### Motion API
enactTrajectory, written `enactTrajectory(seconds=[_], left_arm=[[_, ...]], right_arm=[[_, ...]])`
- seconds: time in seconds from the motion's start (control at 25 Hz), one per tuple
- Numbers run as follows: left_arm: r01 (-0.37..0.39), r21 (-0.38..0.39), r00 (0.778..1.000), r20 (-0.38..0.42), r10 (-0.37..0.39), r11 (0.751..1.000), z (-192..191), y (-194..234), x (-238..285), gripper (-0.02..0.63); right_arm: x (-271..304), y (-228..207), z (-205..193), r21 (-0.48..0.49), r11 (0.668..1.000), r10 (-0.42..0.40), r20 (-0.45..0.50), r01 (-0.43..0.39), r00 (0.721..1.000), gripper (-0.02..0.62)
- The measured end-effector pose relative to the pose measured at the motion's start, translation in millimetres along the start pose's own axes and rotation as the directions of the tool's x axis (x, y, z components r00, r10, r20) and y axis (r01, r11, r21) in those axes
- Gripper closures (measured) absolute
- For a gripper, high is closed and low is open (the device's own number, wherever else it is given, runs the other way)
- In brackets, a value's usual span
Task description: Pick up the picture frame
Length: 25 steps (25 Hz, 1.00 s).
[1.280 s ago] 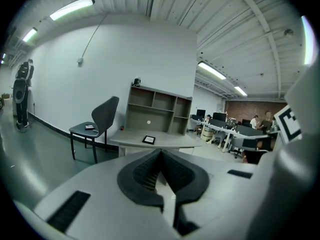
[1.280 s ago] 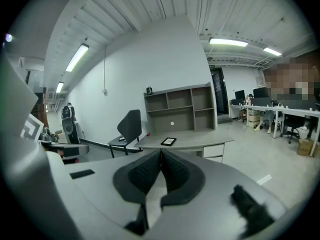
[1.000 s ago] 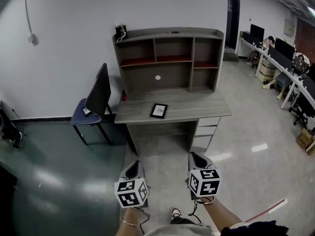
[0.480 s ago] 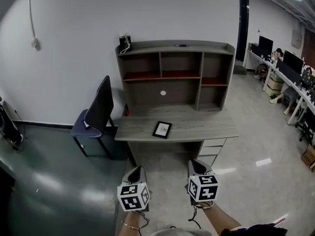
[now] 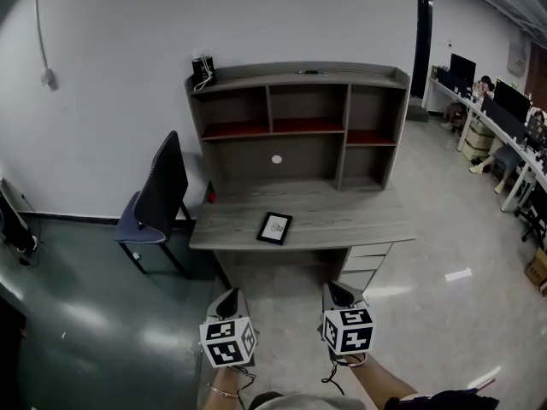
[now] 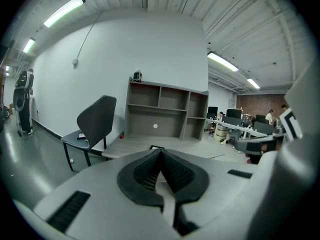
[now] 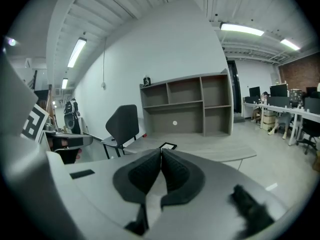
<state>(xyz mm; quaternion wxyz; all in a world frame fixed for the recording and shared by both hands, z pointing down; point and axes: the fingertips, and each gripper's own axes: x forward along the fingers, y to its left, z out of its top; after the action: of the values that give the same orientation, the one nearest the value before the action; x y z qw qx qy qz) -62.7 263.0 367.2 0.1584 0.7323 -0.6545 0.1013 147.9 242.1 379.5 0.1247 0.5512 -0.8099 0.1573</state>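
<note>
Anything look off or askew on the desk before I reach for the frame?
Only slightly: the picture frame lies flat on the desk, rotated a little against the desk's front edge. Nothing spilled or damaged shows.

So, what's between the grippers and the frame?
Just floor, then the front edge of the desk before the frame; the head view shows it.

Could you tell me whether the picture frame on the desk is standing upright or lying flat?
Lying flat: the picture frame rests face up on the desk, its whole front visible from above.
</note>
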Motion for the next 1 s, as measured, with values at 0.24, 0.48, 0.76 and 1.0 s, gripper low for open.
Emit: enactTrajectory(seconds=[0.24,0.48,0.76,1.0], left_arm=[[0.013,0.008,0.999,-0.04,-0.013,1.0,-9,-5,22,0.603],[0.049,0.01,0.997,-0.055,-0.048,0.999,-10,-9,54,0.603],[0.101,0.034,0.995,-0.023,-0.1,0.994,26,-3,114,0.603],[0.127,0.057,0.992,-0.023,-0.126,0.99,56,17,167,0.603]], right_arm=[[12,-18,-7,0.033,0.999,-0.021,-0.025,0.022,0.999,0.563],[30,-33,-6,0.006,0.998,-0.063,-0.021,0.063,0.998,0.563],[75,-48,23,0.012,0.994,-0.111,0.015,0.111,0.994,0.563],[127,-44,55,-0.02,0.991,-0.133,0.031,0.134,0.991,0.563]])
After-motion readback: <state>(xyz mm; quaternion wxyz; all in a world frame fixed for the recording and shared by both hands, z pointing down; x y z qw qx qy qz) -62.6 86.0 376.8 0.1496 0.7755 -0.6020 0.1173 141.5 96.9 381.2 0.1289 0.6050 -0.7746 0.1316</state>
